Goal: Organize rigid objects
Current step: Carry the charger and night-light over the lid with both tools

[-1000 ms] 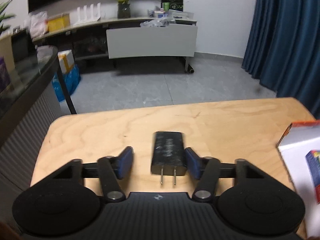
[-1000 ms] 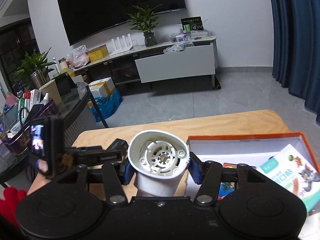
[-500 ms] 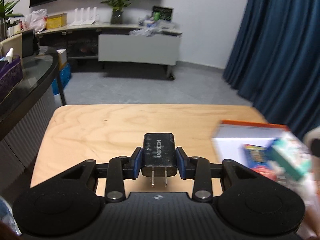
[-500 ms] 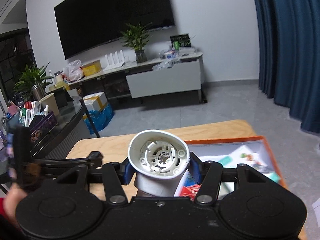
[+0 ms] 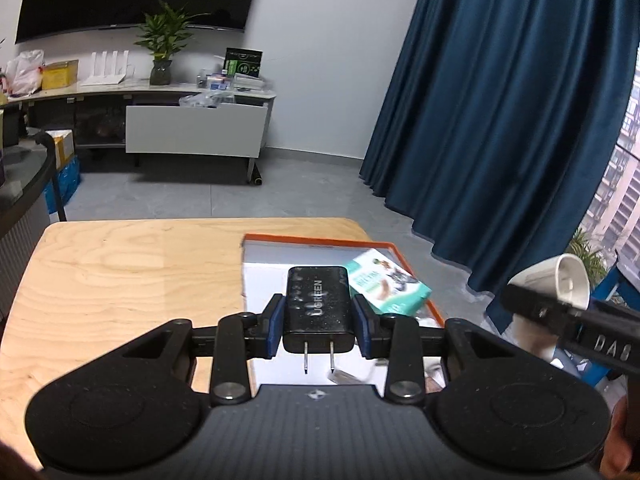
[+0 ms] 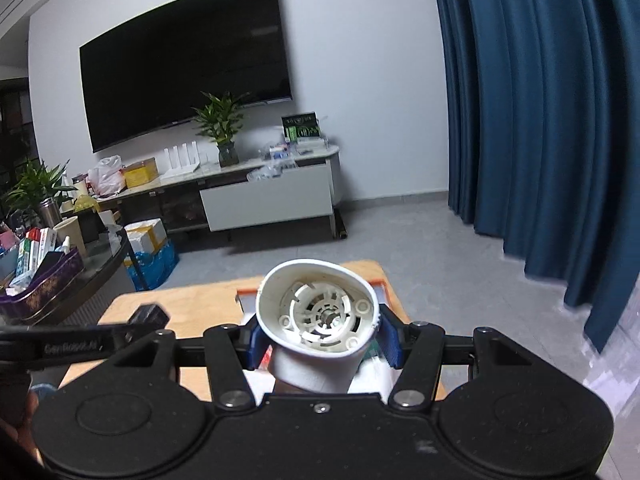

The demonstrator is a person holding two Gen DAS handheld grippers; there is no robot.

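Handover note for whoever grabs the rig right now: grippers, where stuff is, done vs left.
Left gripper: shut on the black charger, prongs toward the camera, lifted over the orange-rimmed box.
Right gripper: shut on the white hair dryer, held over the box end of the wooden table.
Done: both items are picked up; a teal carton is in the box.
Left: place the charger and dryer, probably in the box.

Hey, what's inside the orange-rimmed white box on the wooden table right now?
Inside the orange-rimmed white box lies a teal cartoon-printed carton, tilted, on bare white floor. The black wall charger clamped in the left hand-held gripper covers the box's middle; its near end is blurred.
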